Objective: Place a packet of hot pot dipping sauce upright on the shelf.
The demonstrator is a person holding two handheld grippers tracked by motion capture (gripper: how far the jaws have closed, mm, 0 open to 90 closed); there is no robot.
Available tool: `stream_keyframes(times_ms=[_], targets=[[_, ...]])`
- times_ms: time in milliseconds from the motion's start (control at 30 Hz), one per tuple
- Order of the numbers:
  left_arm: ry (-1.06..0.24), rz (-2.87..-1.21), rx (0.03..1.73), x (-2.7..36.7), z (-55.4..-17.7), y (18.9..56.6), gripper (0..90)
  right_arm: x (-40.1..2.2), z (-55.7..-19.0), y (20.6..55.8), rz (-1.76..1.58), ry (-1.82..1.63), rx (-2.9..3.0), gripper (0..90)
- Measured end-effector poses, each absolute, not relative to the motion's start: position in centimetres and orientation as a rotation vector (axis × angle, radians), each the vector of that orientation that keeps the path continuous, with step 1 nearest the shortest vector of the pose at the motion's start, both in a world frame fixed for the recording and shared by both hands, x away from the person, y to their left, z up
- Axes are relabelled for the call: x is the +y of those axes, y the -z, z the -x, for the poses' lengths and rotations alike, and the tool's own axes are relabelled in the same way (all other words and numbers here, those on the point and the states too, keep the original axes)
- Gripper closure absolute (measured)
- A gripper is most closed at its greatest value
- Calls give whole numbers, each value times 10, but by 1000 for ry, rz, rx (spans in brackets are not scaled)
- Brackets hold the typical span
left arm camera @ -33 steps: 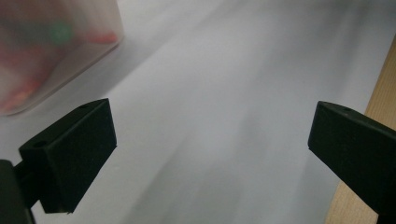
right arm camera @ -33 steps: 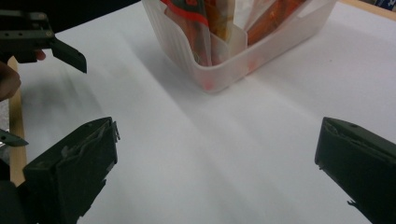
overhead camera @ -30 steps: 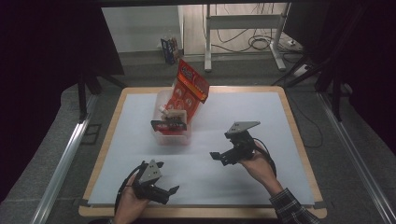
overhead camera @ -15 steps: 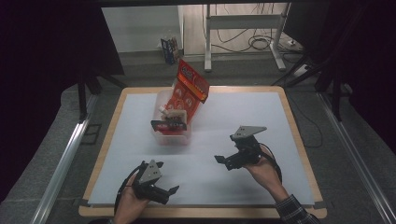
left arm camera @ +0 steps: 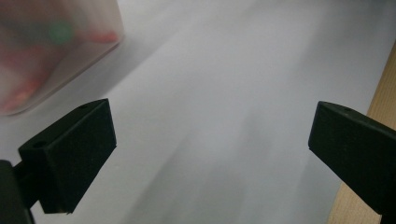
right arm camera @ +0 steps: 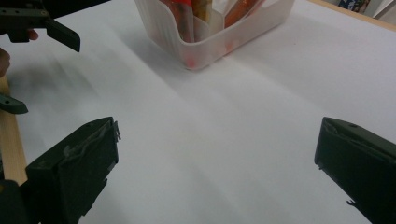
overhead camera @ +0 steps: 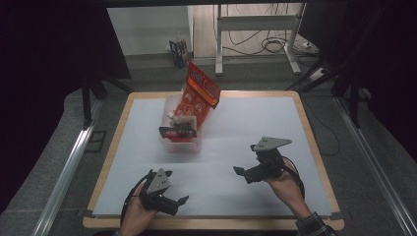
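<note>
high view: my left tool (overhead camera: 173, 197) sits low at the near left of the counter (overhead camera: 275, 123), held in my left hand (overhead camera: 135, 216), jaws spread and holding nothing. my right tool (overhead camera: 246, 173) is at the near right, held in my right hand (overhead camera: 285, 184), jaws also spread and empty, pointing toward the left side. the clear plastic bin (overhead camera: 182, 132) stands on the white sheet at the far left-centre of the counter, well apart from both tools. a red snack bag (overhead camera: 200, 93) rises out of its far end, tilted to the right; smaller packets (overhead camera: 181, 120) lie inside the bin.

left gripper view: the two black jaws stand wide apart with bare white sheet between them. the bin (left arm camera: 51, 46) shows blurred at the upper left, beyond the left jaw. the wooden edge of the counter (left arm camera: 380, 98) runs along the right side.

right gripper view: the jaws are spread wide over bare white sheet, nothing between them. the bin (right arm camera: 210, 39) stands ahead at the top centre, with red and orange packets (right arm camera: 187, 14) upright inside. my left tool (right arm camera: 42, 23) shows at the upper left, apart from the bin.
</note>
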State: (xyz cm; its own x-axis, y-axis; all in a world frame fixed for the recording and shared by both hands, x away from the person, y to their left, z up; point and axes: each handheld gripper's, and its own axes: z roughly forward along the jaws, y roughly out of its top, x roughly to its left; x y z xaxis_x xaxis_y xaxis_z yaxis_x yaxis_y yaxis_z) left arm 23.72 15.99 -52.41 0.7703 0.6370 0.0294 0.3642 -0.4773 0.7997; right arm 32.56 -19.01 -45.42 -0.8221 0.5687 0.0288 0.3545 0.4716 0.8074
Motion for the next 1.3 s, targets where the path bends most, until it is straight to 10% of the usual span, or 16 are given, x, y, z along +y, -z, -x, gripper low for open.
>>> stream_keyframes(times_ms=[1300], targets=[[-400, -2146, 735, 157, -237, 526, 7, -226, -298, 473, -865, -1161, 2447, 4]])
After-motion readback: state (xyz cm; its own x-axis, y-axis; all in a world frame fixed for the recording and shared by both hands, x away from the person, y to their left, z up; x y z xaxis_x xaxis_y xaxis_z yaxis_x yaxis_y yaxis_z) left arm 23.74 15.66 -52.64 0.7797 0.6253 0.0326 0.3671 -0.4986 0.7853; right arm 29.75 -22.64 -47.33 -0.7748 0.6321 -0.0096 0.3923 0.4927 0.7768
